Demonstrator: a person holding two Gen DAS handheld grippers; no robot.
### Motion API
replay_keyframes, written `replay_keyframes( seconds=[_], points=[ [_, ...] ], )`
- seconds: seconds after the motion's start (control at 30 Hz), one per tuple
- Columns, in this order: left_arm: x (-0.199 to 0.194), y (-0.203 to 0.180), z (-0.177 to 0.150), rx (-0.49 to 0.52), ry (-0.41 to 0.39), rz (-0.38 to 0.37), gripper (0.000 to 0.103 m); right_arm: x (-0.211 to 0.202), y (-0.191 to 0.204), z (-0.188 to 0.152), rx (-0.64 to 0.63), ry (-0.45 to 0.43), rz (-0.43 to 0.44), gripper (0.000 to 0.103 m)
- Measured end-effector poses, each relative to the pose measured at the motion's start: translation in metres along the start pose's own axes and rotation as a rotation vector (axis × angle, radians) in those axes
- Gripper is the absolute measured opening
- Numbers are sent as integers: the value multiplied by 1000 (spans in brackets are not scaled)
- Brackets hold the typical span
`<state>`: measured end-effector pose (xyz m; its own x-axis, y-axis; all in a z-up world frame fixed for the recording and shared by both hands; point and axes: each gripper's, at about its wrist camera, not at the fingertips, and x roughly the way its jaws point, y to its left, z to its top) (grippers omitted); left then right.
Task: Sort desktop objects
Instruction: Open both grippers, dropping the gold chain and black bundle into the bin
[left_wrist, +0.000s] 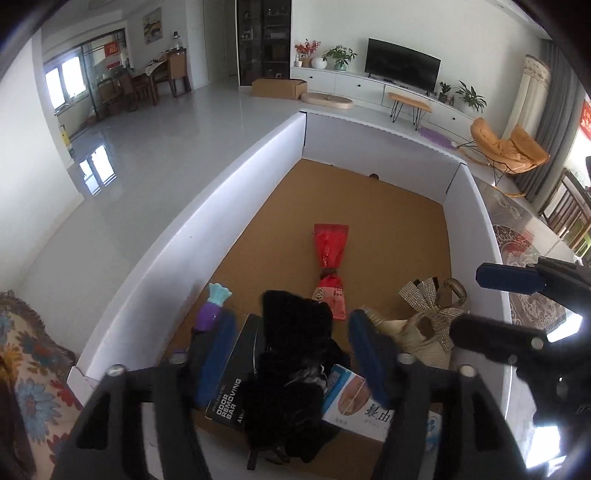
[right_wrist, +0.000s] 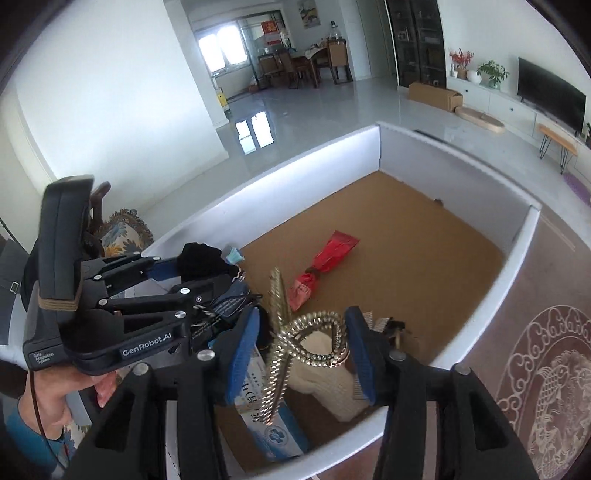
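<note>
A white-walled tray (left_wrist: 207, 206) with a cork floor holds the objects. My left gripper (left_wrist: 291, 350) is open, its fingers either side of a black fuzzy cloth (left_wrist: 295, 343) that lies over a black "Odor Removing Bar" box (left_wrist: 236, 384) and a blue-white box (left_wrist: 354, 398). My right gripper (right_wrist: 303, 350) is open around a silver rhinestone bow (right_wrist: 310, 339) on a cream pouch (right_wrist: 332, 380). A red tied packet (left_wrist: 330, 258) lies mid-tray, also in the right wrist view (right_wrist: 325, 262). A purple and teal toy (left_wrist: 212, 306) lies left.
The tray's walls (right_wrist: 517, 236) enclose the work area. A patterned tabletop (right_wrist: 546, 369) lies right of the tray. A floral cushion (left_wrist: 26, 369) sits at the left. The tray's far half (left_wrist: 362, 206) is bare cork.
</note>
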<state>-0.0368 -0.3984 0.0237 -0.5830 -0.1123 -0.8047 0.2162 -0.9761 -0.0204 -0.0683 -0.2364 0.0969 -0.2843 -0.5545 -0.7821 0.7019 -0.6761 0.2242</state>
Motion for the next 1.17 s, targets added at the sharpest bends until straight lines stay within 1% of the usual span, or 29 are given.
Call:
replay_keyframes(
  seconds=[0.03, 0.07, 0.13, 0.17, 0.2, 0.27, 0.3, 0.33, 0.43, 0.5, 0.6, 0.67, 0.7, 0.77, 0.83, 0.9, 1.0, 1.1, 1.13, 1.17],
  points=[
    [-4, 2, -3, -7, -21, 10, 90, 7, 0, 0, 5, 25, -4, 82],
    [-9, 4, -6, -16, -48, 14, 94, 10, 0, 0, 7, 35, -9, 85],
    [-19, 7, -11, -43, -114, 13, 94, 6, -1, -2, -1, 23, -8, 85],
    [-22, 8, -13, -61, -129, 13, 96, 2, -2, -2, -10, 18, -23, 87],
    [-21, 9, -14, -76, -128, 9, 98, 0, -3, 0, -24, 15, -48, 89],
    [-19, 8, -17, -103, -88, -15, 103, -12, -3, -1, -57, 2, -85, 95],
    [-19, 5, -18, -114, -57, -17, 103, -16, -3, 0, -68, -5, -104, 96],
    [-19, 3, -19, -134, -46, -4, 103, -20, -6, 0, -76, -14, -120, 96],
    [-27, -1, -23, -187, -62, 86, 103, -33, -11, -5, -91, -28, -157, 96],
    [-29, -7, -23, -176, -58, 171, 103, -37, -14, -9, -101, -24, -176, 96],
    [-36, -16, -22, -129, -82, 297, 103, -41, -19, -16, -107, -13, -191, 96],
    [-41, -21, -22, -118, -96, 346, 103, -41, -21, -18, -108, -12, -193, 96],
    [-46, -18, -25, -130, -105, 347, 103, -41, -21, -19, -108, -12, -194, 96],
    [-50, -13, -26, -180, -109, 323, 103, -41, -24, -20, -100, -12, -190, 96],
    [-51, -7, -28, -231, -102, 306, 103, -39, -24, -20, -95, -12, -185, 96],
    [-52, -3, -29, -261, -97, 306, 103, -39, -22, -19, -103, -13, -186, 96],
    [-51, -1, -31, -278, -99, 334, 103, -39, -19, -19, -119, -10, -190, 96],
    [-57, -5, -35, -291, -125, 407, 103, -39, -18, -18, -125, -10, -188, 96],
    [-60, -6, -36, -294, -136, 425, 103, -39, -17, -18, -123, -11, -187, 96],
    [-62, -7, -36, -294, -142, 427, 103, -40, -17, -17, -121, -12, -185, 96]
  ],
)
